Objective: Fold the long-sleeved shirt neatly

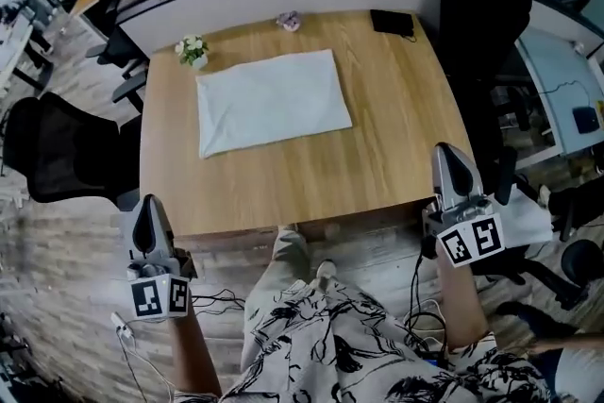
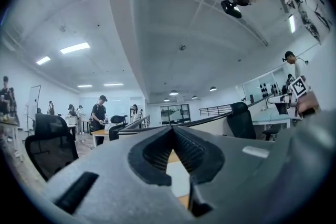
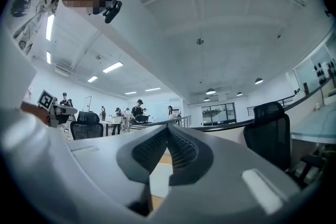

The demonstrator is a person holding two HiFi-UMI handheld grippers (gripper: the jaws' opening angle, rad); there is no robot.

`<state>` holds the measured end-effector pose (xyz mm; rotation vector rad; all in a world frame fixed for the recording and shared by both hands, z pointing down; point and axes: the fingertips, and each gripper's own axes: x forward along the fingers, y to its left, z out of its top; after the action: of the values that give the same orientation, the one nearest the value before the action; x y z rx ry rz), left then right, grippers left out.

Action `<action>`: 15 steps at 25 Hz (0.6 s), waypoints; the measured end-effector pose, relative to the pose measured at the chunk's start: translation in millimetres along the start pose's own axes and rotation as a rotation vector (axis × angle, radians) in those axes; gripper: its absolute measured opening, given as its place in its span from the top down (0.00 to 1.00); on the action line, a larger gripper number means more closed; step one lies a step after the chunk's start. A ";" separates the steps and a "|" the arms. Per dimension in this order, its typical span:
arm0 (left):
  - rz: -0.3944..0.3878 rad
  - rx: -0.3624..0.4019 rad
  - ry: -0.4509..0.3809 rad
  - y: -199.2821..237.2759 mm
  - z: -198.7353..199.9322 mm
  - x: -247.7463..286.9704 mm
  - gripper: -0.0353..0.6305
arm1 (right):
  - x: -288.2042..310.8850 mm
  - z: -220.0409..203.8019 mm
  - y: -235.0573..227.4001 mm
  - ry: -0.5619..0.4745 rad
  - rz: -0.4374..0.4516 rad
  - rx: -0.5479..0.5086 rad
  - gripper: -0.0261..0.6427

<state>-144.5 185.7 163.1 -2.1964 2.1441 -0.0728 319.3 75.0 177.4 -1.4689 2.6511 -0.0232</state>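
A person stands at the near edge of a square, light-brown wooden table (image 1: pixel 387 156), a grey plastic two-jaw tool in each hand. At the left, the left gripper (image 1: pixel 148 203) is off the table's near left corner, its ribbed black pads (image 2: pixel 157 152) pressed together on nothing. A small pot of white flowers (image 1: pixel 192 50) sits near the far left corner. The long-sleeved shirt (image 1: pixel 274 101), white cloth folded into a flat, smooth rectangle, lies on the tabletop toward 11 o'clock from its centre. It is at about 1 o'clock from the left gripper and 10 o'clock from the right, well apart from both. A flat black rectangular object (image 1: pixel 392 22) rests by the far edge at 1 o'clock. At the right, the right gripper (image 1: pixel 451 153) is beside the table's near right corner, its jaws likewise closed and empty.
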 end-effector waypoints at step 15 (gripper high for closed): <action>0.116 -0.036 0.011 52.3 2.8 -97.5 0.94 | -54.9 35.2 74.9 -0.058 -0.014 -0.086 0.95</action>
<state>-198.8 282.0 157.5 -2.0899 2.2905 -0.0407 288.6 162.7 142.3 -1.4894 2.6264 0.1326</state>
